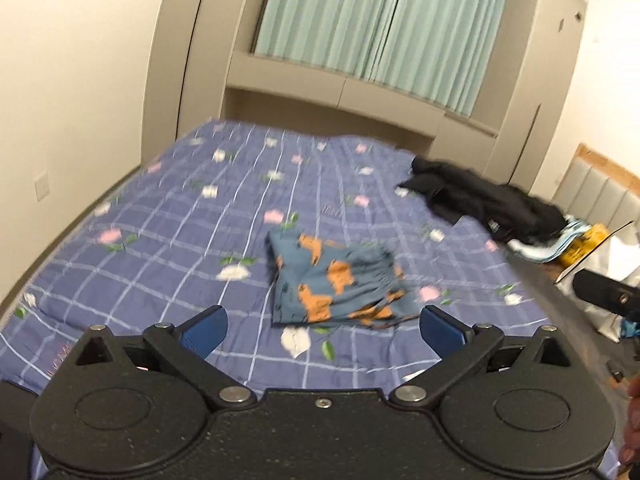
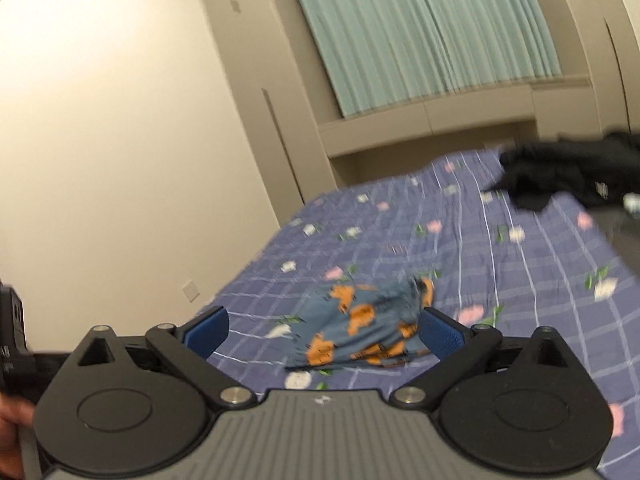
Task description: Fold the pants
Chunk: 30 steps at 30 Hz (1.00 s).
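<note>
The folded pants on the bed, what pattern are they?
Blue with orange patches; clearest in the left wrist view.

left wrist: above bed (image 1: 160,248), facing curtains (image 1: 380,28) | right wrist: likewise | shared: bed

folded blue-orange pants (image 1: 336,280) on bed

cream walls (image 2: 100,140), pale green curtains (image 1: 380,20) drawn over the window, beige built-in cabinets (image 1: 192,60) stood behind the bed (image 1: 160,220), warm light
</note>
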Available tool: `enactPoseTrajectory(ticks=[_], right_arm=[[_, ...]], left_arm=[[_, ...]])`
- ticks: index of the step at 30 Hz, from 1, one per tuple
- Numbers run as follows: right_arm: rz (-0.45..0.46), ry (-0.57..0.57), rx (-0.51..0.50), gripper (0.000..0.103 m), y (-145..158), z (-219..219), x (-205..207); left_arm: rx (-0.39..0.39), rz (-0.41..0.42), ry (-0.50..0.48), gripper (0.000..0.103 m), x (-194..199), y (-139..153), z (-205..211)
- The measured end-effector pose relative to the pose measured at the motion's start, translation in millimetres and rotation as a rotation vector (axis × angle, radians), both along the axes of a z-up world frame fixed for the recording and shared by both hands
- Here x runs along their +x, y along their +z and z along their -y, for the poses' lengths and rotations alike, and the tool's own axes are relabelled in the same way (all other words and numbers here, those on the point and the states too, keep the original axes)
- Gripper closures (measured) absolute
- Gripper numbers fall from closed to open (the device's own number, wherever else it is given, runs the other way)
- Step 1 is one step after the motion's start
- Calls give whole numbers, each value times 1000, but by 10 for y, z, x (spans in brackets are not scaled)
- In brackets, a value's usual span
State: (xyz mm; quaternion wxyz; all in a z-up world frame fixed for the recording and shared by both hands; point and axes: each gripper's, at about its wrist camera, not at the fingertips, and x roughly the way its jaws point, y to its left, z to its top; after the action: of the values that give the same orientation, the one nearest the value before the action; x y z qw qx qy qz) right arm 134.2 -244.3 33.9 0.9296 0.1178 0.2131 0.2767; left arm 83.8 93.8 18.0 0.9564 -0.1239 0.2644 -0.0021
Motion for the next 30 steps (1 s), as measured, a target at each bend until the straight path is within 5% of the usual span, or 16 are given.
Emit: enactPoseTrajectory(ticks=[6,12,16,23,27,30], right_arm=[[143,55,-36,0,430,-31,-534],[183,23,-18,0,693,68,-1014],[179,19,-75,0,638,104,-1240],[-51,-29,-142,0,-29,120,-1078],[-141,-48,-184,0,-356,79,-857],[-118,-74,-199,0,-253,12,-706]], left_arm=[[-14,89,-11,1,-509,449,79],[33,158,6,1,-989,666,200],[17,83,14,0,-1109,497,235],[-8,-122,3,1,-969,-162,303],[5,-159,-22,1,-821,-389,356],[36,-140,-18,1,-695,-361,404]])
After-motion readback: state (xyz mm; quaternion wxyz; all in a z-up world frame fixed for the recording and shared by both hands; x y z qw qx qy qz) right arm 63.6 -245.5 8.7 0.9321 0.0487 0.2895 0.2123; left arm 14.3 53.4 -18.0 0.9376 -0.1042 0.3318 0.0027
